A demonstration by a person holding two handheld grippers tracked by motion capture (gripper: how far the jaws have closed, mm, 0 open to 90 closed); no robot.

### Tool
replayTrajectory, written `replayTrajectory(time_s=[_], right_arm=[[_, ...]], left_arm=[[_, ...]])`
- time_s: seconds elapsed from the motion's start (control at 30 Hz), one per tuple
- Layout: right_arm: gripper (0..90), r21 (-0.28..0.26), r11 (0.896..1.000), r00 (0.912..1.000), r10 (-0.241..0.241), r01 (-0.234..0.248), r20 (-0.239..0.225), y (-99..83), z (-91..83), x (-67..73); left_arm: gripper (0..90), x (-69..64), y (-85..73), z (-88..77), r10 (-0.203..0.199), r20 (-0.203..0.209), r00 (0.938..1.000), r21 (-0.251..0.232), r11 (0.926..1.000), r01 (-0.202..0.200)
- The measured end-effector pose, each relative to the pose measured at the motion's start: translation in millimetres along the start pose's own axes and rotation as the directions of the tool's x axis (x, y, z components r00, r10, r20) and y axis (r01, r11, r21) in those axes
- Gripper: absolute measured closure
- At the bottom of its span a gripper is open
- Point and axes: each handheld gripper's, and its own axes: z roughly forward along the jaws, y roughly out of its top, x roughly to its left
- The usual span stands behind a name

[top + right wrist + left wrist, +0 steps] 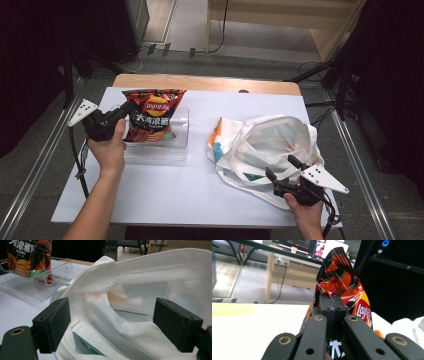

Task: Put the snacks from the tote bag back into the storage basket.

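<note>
- The left gripper (125, 111) was clamped on a red and black bag of crisps (152, 115), its jaws pressed together on the crinkled foil at the bag's side, as the left gripper view showed.
- In that view the bag of crisps (342, 282) stood upright above the closed jaws, its top edge crumpled and folded.
- The bag sat in a clear plastic tray (160, 147) on the left half of the white table (175, 195); from the high view its lower edge seemed to rest on the tray floor, though that could not be told for certain.
- The person's left hand (111, 147) gripped the body of the left gripper just beside the tray's near left corner.
- The right gripper (281, 167) had its jaws spread wide, with nothing pinched between them.
- It pointed into the mouth of a white cloth tote bag (270, 140), which lay slumped on the right half of the table, its opening gaping towards the person.
- In the right gripper view the tote bag (140, 315) spread across the gap between the two pads (53, 322), its rim lifted behind them and a teal print showing low down.
- Farther off in that view stood the plastic tray (37, 287) with the crisps (28, 257) in it, well apart from the tote.
</note>
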Motion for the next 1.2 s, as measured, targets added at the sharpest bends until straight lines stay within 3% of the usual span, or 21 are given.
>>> replayTrajectory(time_s=[0.2, 0.3, 0.57, 0.83, 0.93, 1.2], right_arm=[[14.9, 0.004, 1.000, 1.0000, -0.003, 0.003, 0.001, -0.4, 1.0, 1.0], [14.9, 0.005, 1.000, 1.0000, -0.002, 0.002, 0.001, -0.5, 1.3, 1.2], [15.0, 0.008, 1.000, 1.0000, 0.000, 0.000, 0.002, -1.2, 1.9, 1.0], [15.0, 0.009, 1.000, 1.0000, 0.000, 0.000, 0.003, -1.2, 1.9, 1.2], [15.0, 0.009, 1.000, 1.0000, 0.002, -0.002, 0.005, -1.6, 1.6, 0.5], [15.0, 0.010, 1.000, 1.0000, 0.005, -0.005, 0.008, -1.9, 1.3, -0.8]], left_arm=[[90.0, 5.8, -9.0, 2.4, 0.038, -0.032, 0.9987, 0.060, 0.9976, -0.036], [90.0, 9.6, -12.9, 5.0, 0.031, -0.065, 0.9974, 0.084, 0.9961, -0.025], [90.0, 15.7, -9.6, 9.3, 0.017, -0.098, 0.9950, 0.114, 0.9935, -0.006], [85.8, 11.3, 0.0, 16.7, 0.084, -0.148, 0.9855, 0.152, 0.9865, -0.061], [76.9, 11.1, -1.5, 15.0, 0.082, -0.155, 0.9845, 0.152, 0.9866, -0.058], [38.7, 7.2, -4.3, 6.4, 0.067, -0.142, 0.9876, 0.162, 0.9859, -0.044]])
